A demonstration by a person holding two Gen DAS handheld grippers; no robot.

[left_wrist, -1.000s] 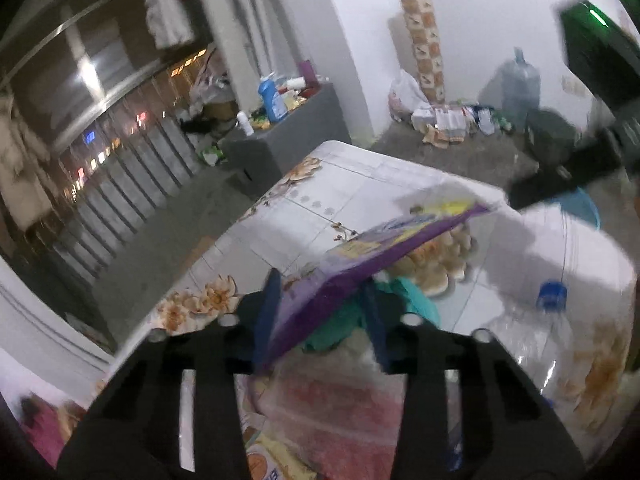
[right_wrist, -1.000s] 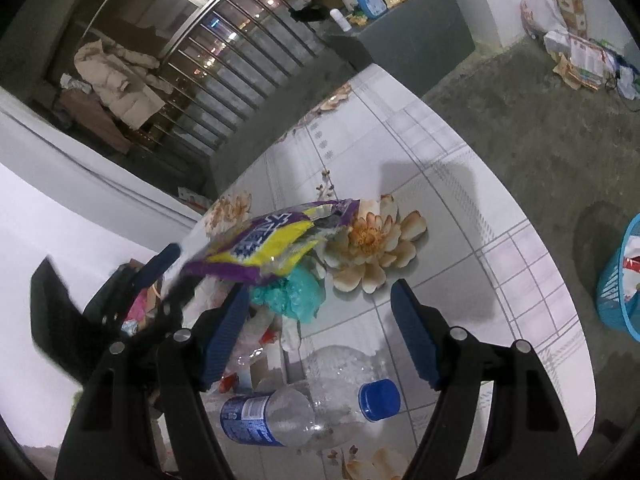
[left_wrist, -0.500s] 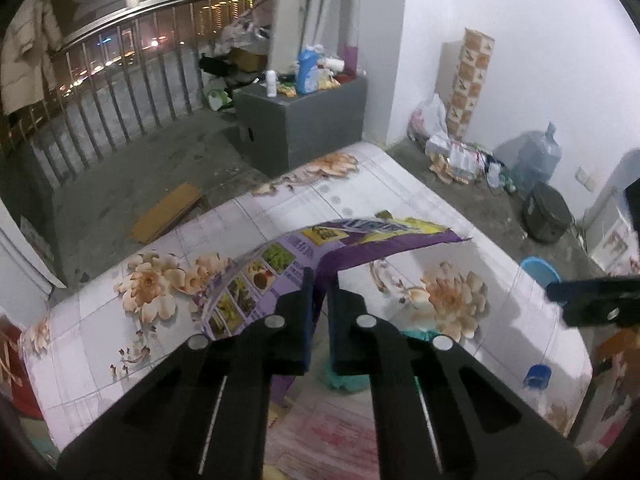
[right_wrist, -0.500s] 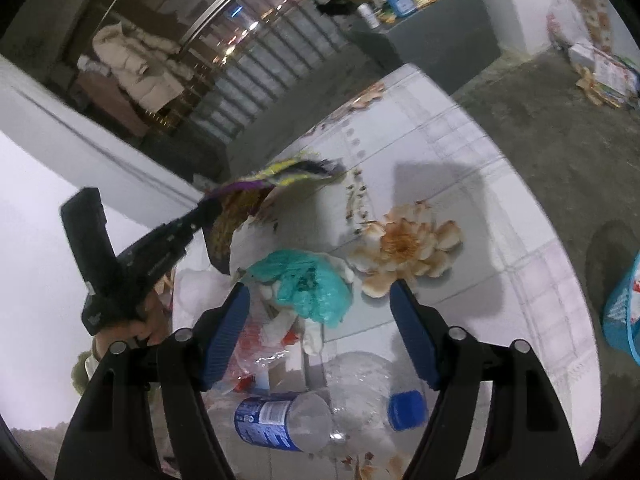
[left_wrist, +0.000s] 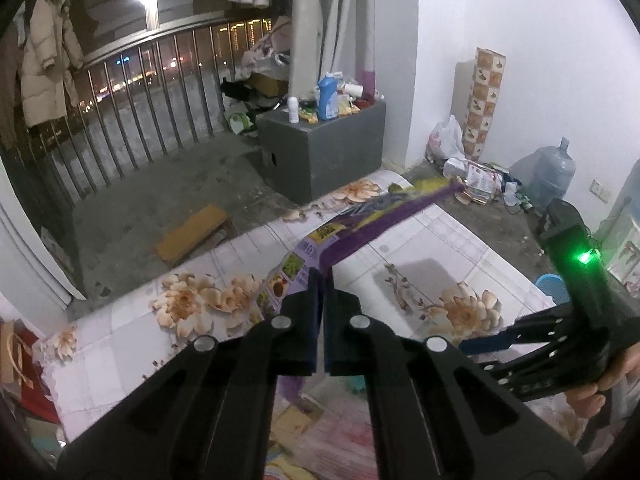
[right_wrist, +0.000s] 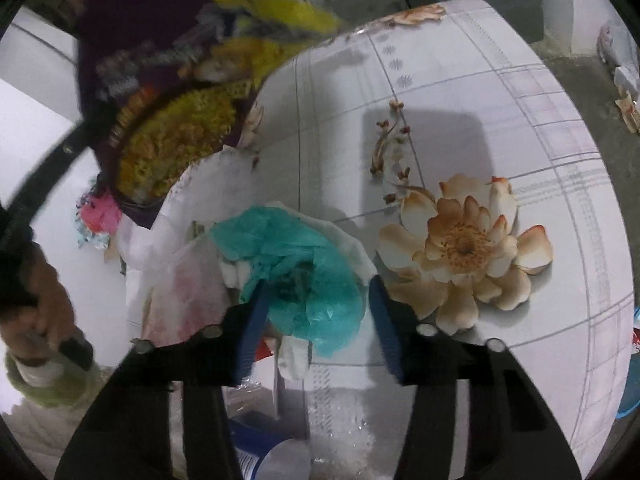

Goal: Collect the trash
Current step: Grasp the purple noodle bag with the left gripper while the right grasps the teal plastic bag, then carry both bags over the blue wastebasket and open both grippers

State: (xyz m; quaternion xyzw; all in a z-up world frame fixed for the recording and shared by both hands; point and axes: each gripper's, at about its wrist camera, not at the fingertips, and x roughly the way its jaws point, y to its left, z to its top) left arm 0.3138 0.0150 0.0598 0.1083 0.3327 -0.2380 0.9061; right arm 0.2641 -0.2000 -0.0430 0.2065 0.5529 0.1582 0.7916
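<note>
Pinching a glossy purple snack wrapper (left_wrist: 372, 224), the left tongs (left_wrist: 321, 280) are clamped; it is held above the floral bench (left_wrist: 440, 240). The right tongs (right_wrist: 316, 304) are closing around a crumpled teal plastic bag (right_wrist: 296, 256) there.

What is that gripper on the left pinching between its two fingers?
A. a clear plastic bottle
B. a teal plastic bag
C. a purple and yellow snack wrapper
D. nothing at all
C: the left gripper has its fingers closed on the purple and yellow snack wrapper, which sticks out above the flowered table.
</note>
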